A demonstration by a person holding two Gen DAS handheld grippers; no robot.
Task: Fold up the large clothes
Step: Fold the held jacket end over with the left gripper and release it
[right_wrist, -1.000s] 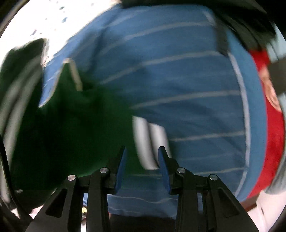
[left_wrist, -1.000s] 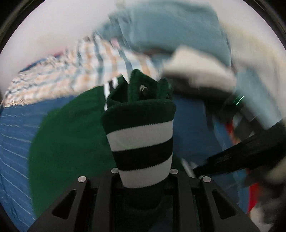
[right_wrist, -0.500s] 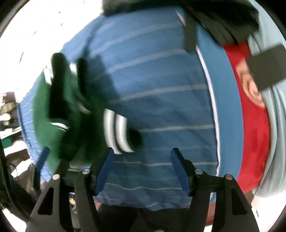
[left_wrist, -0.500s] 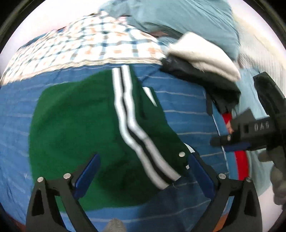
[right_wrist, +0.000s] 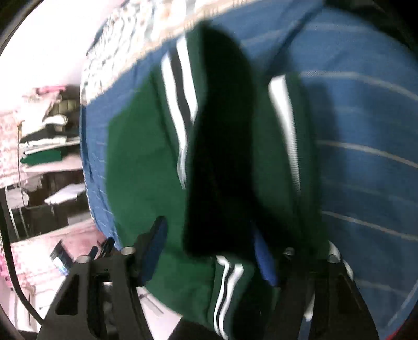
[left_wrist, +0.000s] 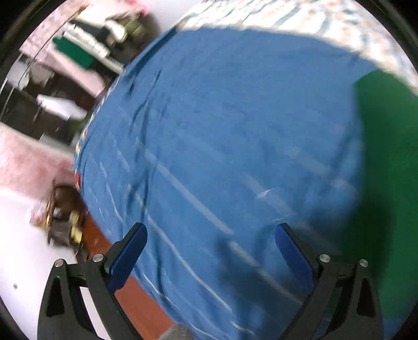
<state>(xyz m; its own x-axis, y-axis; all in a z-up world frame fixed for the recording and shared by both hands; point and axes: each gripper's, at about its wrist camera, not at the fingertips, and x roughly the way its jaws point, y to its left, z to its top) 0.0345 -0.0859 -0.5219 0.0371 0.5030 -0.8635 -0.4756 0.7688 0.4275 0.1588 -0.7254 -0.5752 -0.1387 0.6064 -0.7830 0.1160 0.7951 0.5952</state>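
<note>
green garment [right_wrist: 146, 157] with white-and-black stripes lies on the blue striped sheet [left_wrist: 222, 130], a dark fold of it rising at 12 o'clock from the right tongs [right_wrist: 209, 251]. right tongs have just been closing, garment between the pads; view blurred, cannot tell if they pinch it. left tongs [left_wrist: 211, 251] spread wide, nothing between, over bare sheet; garment edge at 3 o'clock. checked cloth [left_wrist: 300, 15] at 12 o'clock. shelves of folded laundry [right_wrist: 44, 141] at 9 o'clock.

Green garment [right_wrist: 146, 162] smeared by motion blur; near part hidden behind right gripper [right_wrist: 209, 251], contact with pads unclear. Left-wrist view crops it at right edge.
</note>
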